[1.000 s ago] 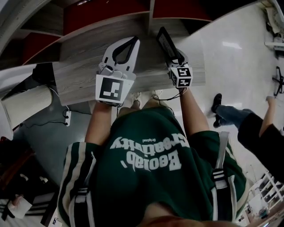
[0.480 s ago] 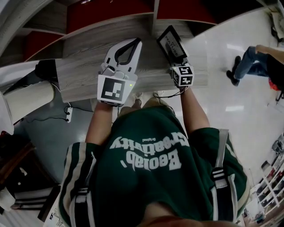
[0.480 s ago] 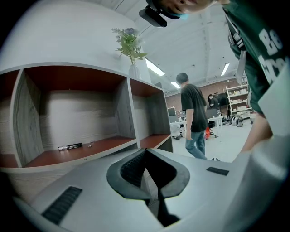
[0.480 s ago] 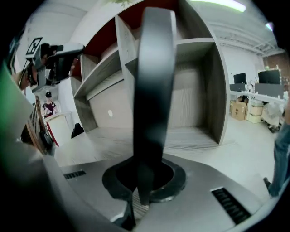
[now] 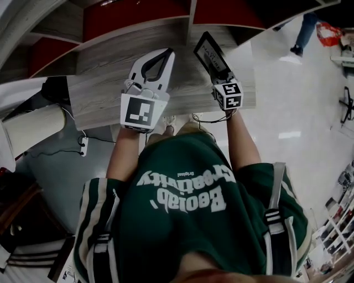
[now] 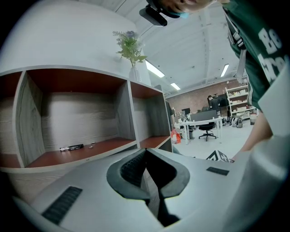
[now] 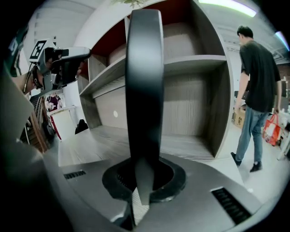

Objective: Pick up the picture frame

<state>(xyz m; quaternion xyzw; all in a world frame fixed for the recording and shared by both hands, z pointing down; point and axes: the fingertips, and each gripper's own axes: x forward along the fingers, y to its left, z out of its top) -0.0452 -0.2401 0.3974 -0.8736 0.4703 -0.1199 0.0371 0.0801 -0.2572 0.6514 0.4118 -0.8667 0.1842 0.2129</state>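
Observation:
The picture frame (image 5: 211, 54) is a thin black panel with a dark face. It stands tilted up from my right gripper (image 5: 219, 76), which is shut on its lower edge over the grey wooden desk (image 5: 99, 94). In the right gripper view the frame (image 7: 144, 77) rises edge-on as a dark bar from between the pinched jaws of the right gripper (image 7: 143, 176). My left gripper (image 5: 167, 52) hovers beside it to the left, shut with its tips touching and nothing between them. In its own view the left gripper (image 6: 146, 153) points at the shelves.
A shelf unit (image 5: 138, 16) with red-backed compartments stands behind the desk. A marker (image 6: 71, 147) lies in one compartment and a vase with a plant (image 6: 131, 50) tops the unit. A person (image 7: 256, 81) walks on the floor at the right. A power strip (image 5: 84, 145) lies below left.
The right gripper has shut on the frame, which has tipped up so its dark face shows to the head camera. The left gripper stayed put. The person in the background walked away.

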